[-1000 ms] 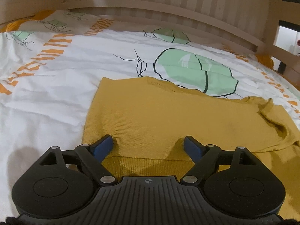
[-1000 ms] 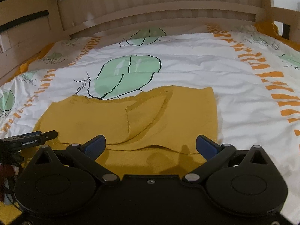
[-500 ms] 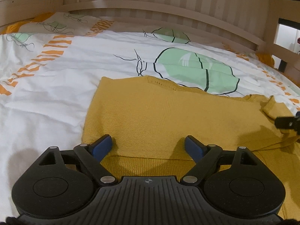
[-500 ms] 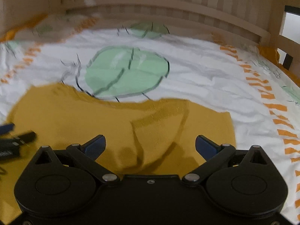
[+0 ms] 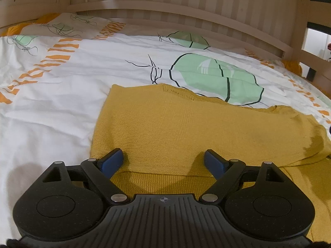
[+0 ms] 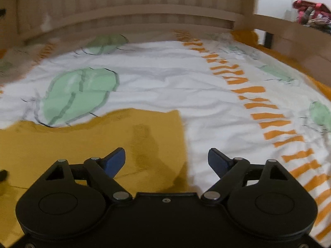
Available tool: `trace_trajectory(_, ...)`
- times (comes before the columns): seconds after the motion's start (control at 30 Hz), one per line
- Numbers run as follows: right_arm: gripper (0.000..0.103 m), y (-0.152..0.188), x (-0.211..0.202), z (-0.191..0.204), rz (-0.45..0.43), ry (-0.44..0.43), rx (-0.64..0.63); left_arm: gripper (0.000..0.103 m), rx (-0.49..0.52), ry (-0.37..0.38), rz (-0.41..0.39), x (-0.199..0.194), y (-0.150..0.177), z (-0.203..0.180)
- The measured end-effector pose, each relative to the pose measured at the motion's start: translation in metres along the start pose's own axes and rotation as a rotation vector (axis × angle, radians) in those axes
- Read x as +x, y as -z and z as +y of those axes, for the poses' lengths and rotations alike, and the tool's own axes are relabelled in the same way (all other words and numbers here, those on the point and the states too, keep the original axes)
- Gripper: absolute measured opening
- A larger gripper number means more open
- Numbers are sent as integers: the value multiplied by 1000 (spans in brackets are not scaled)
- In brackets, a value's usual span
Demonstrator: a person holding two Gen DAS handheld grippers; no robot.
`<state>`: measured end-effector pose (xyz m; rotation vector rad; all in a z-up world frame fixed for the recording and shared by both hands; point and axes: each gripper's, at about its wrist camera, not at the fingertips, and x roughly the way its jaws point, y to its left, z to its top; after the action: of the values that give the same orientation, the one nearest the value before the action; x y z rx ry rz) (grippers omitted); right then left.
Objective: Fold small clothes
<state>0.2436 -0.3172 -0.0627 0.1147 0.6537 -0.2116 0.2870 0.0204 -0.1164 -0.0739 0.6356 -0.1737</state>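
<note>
The right gripper [image 6: 166,159] has swung over to the right side edge of the mustard knit garment [image 5: 186,128], where a second ago it looked at the folded-over sleeve in the middle. Its jaws are closing now, but the blue pads are not pressing on anything: one is over the knit and the other over the white duvet [image 6: 206,95]. The left gripper [image 5: 163,161] has not moved. Its jaws stand wide apart over the near hem and hold nothing. The garment lies flat on the bed, close to the near edge, with one part already turned in. I judge the person is lining up both grippers for the next fold. The right wrist picture is blurred, so probably the hand is not settled. I count one garment, two grippers, one duvet.
</note>
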Motion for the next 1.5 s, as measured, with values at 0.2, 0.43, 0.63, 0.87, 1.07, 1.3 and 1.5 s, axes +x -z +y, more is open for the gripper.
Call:
trace_trajectory(0.2, 63, -4, 17, 15, 38, -140, -8, 86, -1, 1, 0, 0, 0, 0)
trace_trajectory(0.43, 57, -3, 32, 13, 94, -186, 69, 86, -2, 1, -1, 0, 0, 0)
trace_trajectory(0.63, 57, -9, 35, 5, 93, -211, 102, 86, -2, 0, -1, 0, 0, 0)
trace_trajectory(0.87, 17, -12, 32, 6, 94, -318, 86, 86, -2, -1, -1, 0, 0, -1)
trace_trajectory(1.07, 19, -12, 22, 8, 76, -226, 43, 86, -2, -2, 0, 0, 0, -1)
trace_trajectory(1.3, 29, 2, 40, -4, 151, -182, 84, 87, 3, -6, 3, 1, 0, -3)
trace_trajectory(1.5, 66, 0, 17, -11, 121, -184, 79, 92, 22, -1, 29, 2, -4, -5)
